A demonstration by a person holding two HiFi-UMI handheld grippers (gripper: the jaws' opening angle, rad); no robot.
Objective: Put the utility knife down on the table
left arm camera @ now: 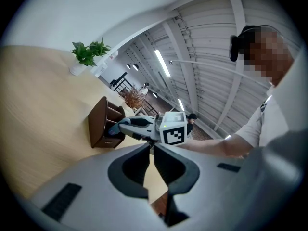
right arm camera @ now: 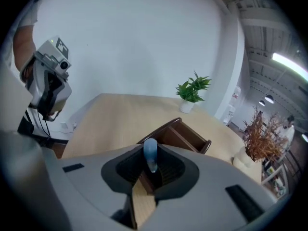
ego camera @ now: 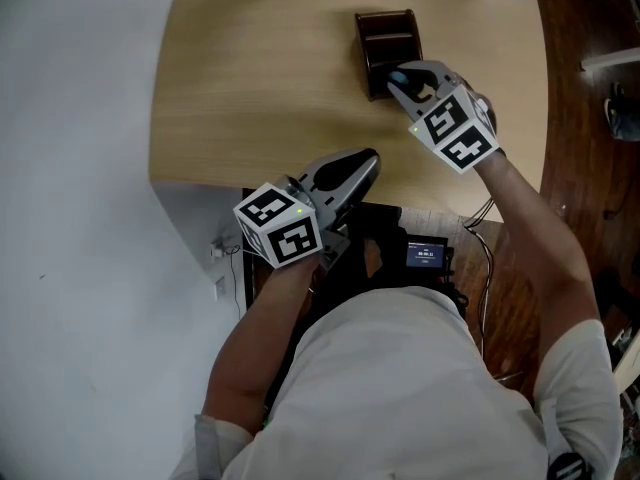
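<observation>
The utility knife [right arm camera: 150, 153] has a pale blue body, and its end sticks up between the jaws of my right gripper [right arm camera: 150, 166], which is shut on it. In the head view the right gripper [ego camera: 398, 80] hovers over the wooden table [ego camera: 260, 88], with the knife's blue tip [ego camera: 397, 74] just in front of a dark brown open organizer box [ego camera: 388, 36]. My left gripper [ego camera: 368, 160] rests at the table's near edge, its jaws together and empty. The left gripper view shows the left gripper [left arm camera: 152, 148] pointing toward the right gripper [left arm camera: 118, 128] and the box [left arm camera: 98, 121].
A small potted plant [right arm camera: 192, 91] stands at the table's far end, also in the left gripper view as the plant [left arm camera: 88, 54]. A black device with a lit screen [ego camera: 425, 254] hangs at the person's waist. Dark floor lies right of the table.
</observation>
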